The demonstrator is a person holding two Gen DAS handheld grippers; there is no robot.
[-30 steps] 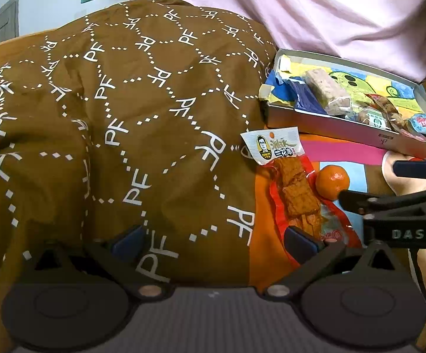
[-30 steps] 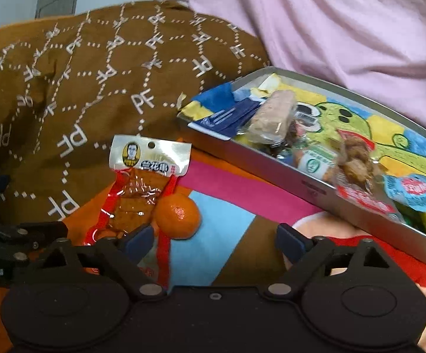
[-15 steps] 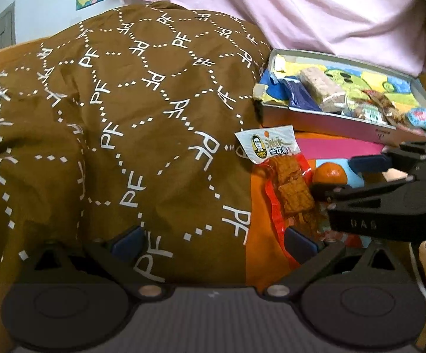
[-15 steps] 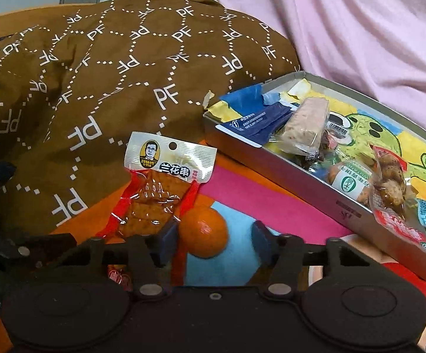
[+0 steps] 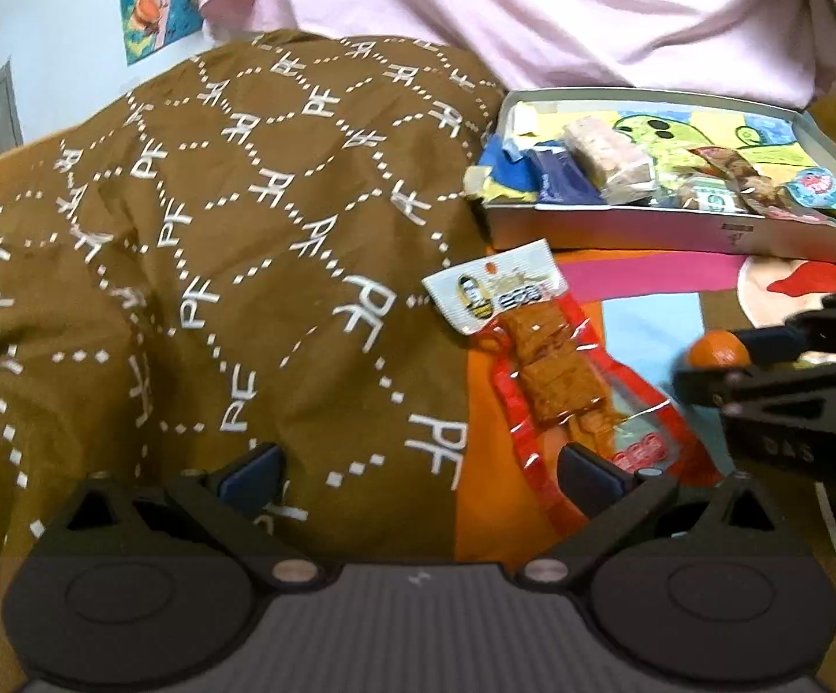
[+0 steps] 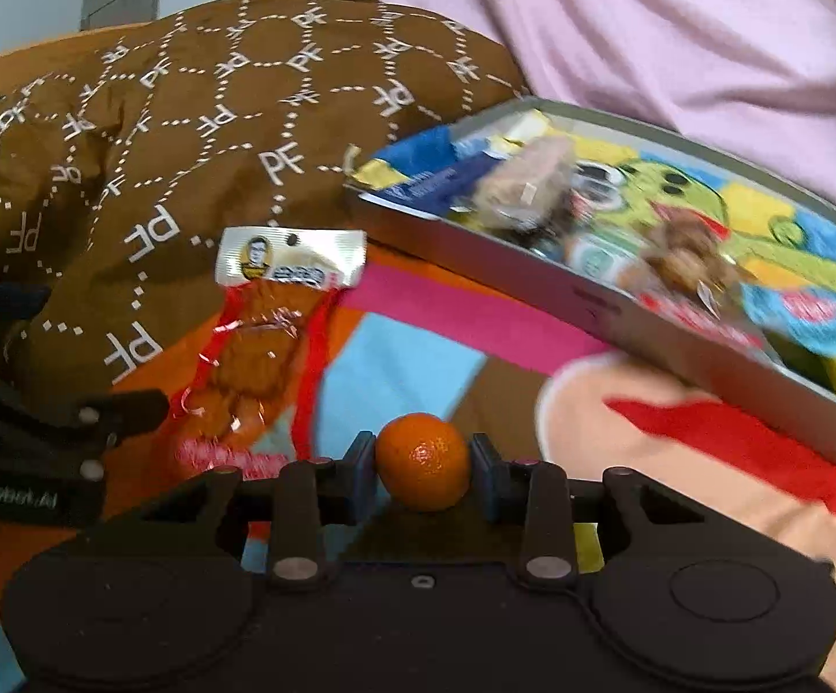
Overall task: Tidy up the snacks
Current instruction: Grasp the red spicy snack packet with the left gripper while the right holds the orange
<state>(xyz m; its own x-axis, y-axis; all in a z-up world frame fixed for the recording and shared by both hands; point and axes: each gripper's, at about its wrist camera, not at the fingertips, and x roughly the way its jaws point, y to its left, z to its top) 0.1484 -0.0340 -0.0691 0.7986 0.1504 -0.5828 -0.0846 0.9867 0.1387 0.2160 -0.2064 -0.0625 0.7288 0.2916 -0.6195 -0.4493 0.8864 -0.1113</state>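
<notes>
The right wrist view shows the right gripper (image 6: 422,465) closing, its blue pads touching both sides of the small round orange mandarin (image 6: 422,461) just above the colourful patchwork blanket (image 6: 395,358). Only the left wrist view shows the left gripper (image 5: 418,465) spread wide and empty, with the red clear-plastic packet of dried tofu (image 5: 551,381) by its right finger. The grey metal tray of wrapped snacks (image 5: 620,228) lies beyond.

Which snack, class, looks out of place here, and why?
The red-edged dried tofu packet lies alone on the colourful cloth, outside the snack tray where the other wrapped snacks sit. The right tongs are closing on the small orange.
</notes>
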